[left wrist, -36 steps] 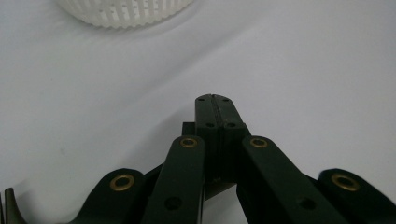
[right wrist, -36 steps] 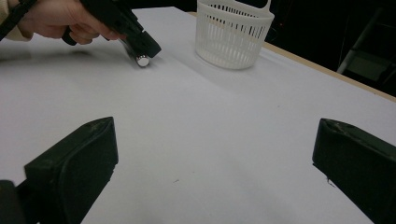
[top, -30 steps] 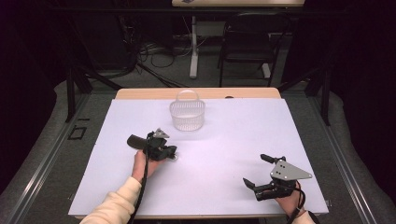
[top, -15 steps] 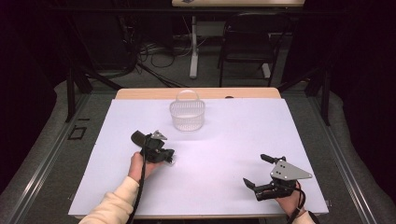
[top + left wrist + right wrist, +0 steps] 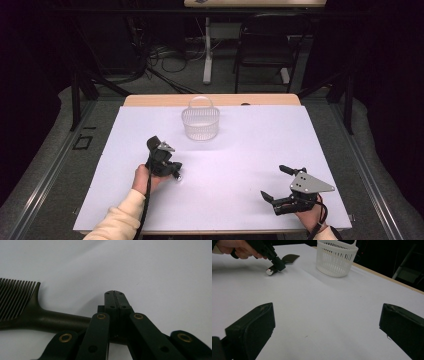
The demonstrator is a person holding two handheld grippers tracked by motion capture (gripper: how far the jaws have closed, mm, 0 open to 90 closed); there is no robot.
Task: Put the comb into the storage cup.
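Our left gripper (image 5: 115, 293) pinches one black comb (image 5: 30, 312) well short of the single white basket (image 5: 200, 123); our right gripper (image 5: 327, 325) gapes wide over open surface (image 5: 250, 150).

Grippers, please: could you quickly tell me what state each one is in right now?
Left gripper: closed on the handle of the dark comb.
Right gripper: open, holding nothing, over the white table.

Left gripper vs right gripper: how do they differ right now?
Jaws: the left gripper has its jaws shut on the dark comb; the right gripper has its jaws spread wide with nothing between them.
Place: the left gripper sits left of centre, nearer the white basket; the right gripper sits at the table's near right corner.
Shared: both are black, hand-held and low over the white tabletop.
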